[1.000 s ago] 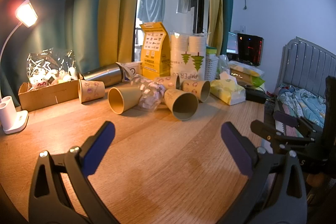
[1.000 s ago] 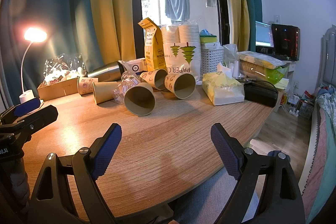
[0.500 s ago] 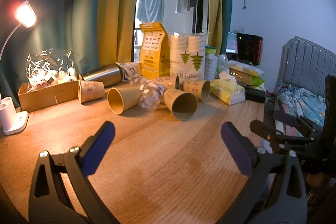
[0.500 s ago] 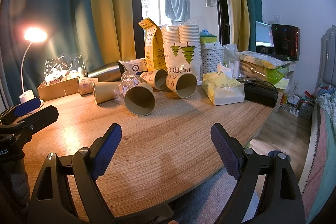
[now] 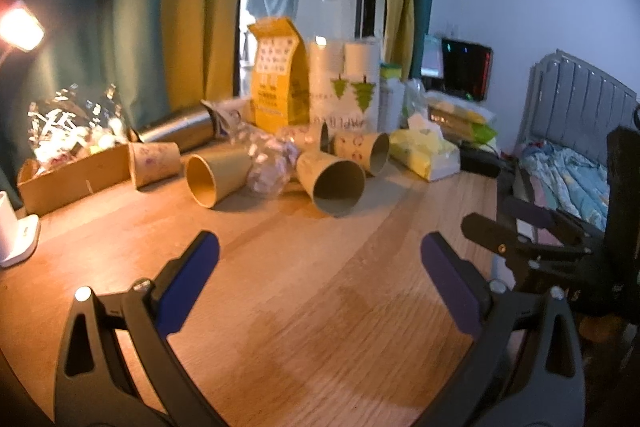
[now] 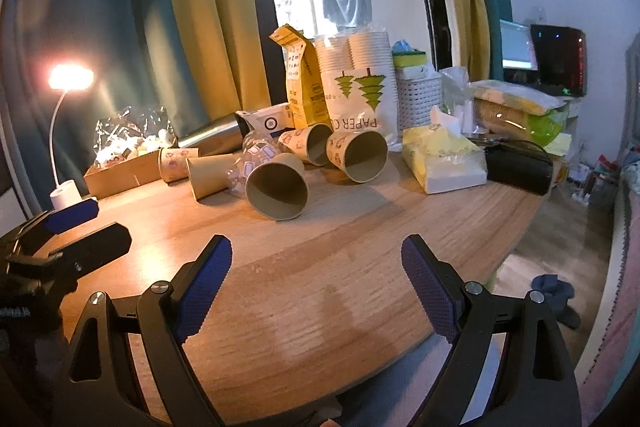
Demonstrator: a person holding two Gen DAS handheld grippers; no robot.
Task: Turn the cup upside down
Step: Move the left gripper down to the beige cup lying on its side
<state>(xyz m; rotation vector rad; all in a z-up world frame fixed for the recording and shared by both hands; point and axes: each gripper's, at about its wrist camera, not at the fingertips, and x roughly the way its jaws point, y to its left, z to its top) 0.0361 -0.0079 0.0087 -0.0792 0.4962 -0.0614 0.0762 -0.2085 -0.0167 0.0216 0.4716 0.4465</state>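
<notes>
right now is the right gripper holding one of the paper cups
No, the right gripper is open over bare table, and the nearest paper cup lies on its side beyond it.

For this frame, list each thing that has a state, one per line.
Left gripper: open, empty.
Right gripper: open, empty.
Nearest cup: on its side, mouth toward camera.
Cup beside it: on its side.
Lamp: lit.
Flask: lying down.
Monitor: on.
</notes>
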